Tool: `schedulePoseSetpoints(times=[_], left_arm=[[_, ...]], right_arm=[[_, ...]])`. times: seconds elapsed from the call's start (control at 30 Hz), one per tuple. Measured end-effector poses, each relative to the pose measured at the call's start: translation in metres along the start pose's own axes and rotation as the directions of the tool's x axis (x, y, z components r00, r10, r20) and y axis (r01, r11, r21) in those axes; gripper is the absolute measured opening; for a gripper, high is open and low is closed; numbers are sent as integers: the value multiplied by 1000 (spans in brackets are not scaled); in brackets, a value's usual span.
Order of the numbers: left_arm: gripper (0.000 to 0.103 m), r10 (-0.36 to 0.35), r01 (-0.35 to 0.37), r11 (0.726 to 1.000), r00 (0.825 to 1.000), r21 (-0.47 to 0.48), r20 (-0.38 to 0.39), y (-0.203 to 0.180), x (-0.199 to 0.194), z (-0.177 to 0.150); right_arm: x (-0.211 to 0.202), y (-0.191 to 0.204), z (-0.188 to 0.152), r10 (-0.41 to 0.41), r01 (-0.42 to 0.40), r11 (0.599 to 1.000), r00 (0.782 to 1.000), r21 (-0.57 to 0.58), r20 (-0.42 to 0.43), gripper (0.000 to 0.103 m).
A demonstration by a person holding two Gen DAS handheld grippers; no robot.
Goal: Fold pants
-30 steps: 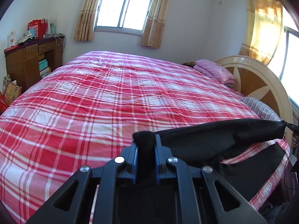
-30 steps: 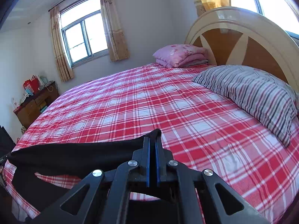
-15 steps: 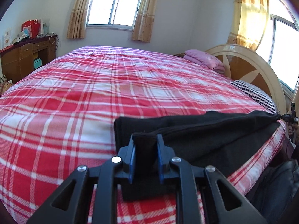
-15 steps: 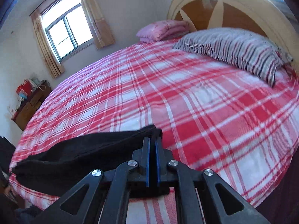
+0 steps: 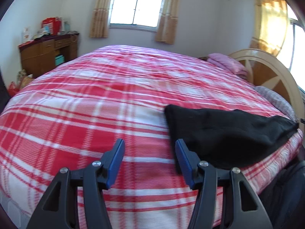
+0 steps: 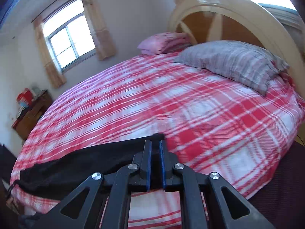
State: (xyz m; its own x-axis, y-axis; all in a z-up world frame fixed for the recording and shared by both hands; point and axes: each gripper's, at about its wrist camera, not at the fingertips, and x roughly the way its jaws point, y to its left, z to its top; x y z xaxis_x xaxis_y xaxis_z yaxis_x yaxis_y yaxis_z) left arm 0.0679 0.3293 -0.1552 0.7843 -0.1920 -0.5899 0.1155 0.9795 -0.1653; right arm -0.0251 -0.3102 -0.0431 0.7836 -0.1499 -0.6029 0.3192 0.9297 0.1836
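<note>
Fingers of our left gripper [image 5: 149, 157] stand wide apart and empty, our right gripper [image 6: 155, 165] is narrowly parted astride the pants [image 5: 225, 133] lying along the bed's [image 5: 95, 99] near edge; release cleanly, then smooth.

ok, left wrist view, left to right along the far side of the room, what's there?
Wooden desk → window with curtains → folded pink blanket → headboard. Nearer in, the black pants lie on the plaid bedspread, to the right of the open left claw.
</note>
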Motion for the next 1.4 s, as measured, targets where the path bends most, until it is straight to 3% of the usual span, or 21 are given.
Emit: schedulePoseSetpoints(times=[0.07, 0.13, 0.2, 0.27, 0.33, 0.43, 0.6, 0.67, 0.8, 0.87, 0.9, 0.93, 1.13, 1.23, 1.33, 1.4], left_arm=[[58, 55, -55, 998, 998, -18, -18, 10, -2, 0], [58, 60, -60, 997, 998, -41, -14, 15, -10, 1], [58, 29, -29, 998, 1000, -50, 2, 11, -19, 2], [58, -22, 22, 998, 1000, -60, 8, 2, -24, 3], [58, -90, 89, 995, 996, -51, -5, -13, -23, 5], [58, -92, 91, 996, 995, -6, -51, -35, -7, 11], [55, -84, 87, 996, 989, 19, -119, -52, 31, 30], [53, -81, 82, 997, 988, 6, -132, -52, 43, 37], [31, -97, 88, 995, 976, -54, -193, -41, 71, 43], [22, -88, 77, 995, 974, -59, -210, -41, 77, 46], [12, -79, 67, 996, 975, -65, -209, -42, 76, 49], [10, -76, 64, 996, 975, -67, -211, -42, 75, 51], [9, -57, 49, 997, 986, -58, -157, -48, 62, 64], [10, -27, 12, 997, 980, -72, -199, -41, 83, 57], [13, -79, 50, 985, 981, -163, -176, -26, 89, 48], [18, -87, 59, 983, 984, -173, -158, -24, 85, 48]], right_arm=[[2, 33, -2, 56, -58, 996, 998, -73, -21, 9], [8, 79, -7, 120, -130, 976, 991, -172, -67, 10], [15, 134, -19, 182, -214, 930, 974, -300, -131, 23], [22, 182, -36, 223, -285, 872, 955, -398, -195, 54], [30, 223, -56, 251, -348, 809, 933, -474, -257, 56], [50, 288, -94, 233, -403, 690, 910, -600, -343, 56], [65, 345, -132, 238, -454, 576, 889, -680, -392, 56], [68, 356, -136, 260, -477, 565, 877, -673, -403, 56], [74, 366, -138, 268, -485, 584, 872, -652, -409, 56], [79, 367, -137, 260, -473, 597, 878, -648, -402, 56], [82, 365, -136, 253, -466, 606, 881, -644, -400, 56], [84, 362, -134, 246, -460, 616, 884, -640, -398, 56], [99, 345, -132, 202, -431, 658, 891, -617, -407, 56], [105, 342, -141, 178, -427, 661, 888, -617, -423, 56], [109, 337, -152, 142, -420, 662, 883, -621, -447, 56], [107, 333, -158, 132, -421, 658, 881, -624, -455, 56]])
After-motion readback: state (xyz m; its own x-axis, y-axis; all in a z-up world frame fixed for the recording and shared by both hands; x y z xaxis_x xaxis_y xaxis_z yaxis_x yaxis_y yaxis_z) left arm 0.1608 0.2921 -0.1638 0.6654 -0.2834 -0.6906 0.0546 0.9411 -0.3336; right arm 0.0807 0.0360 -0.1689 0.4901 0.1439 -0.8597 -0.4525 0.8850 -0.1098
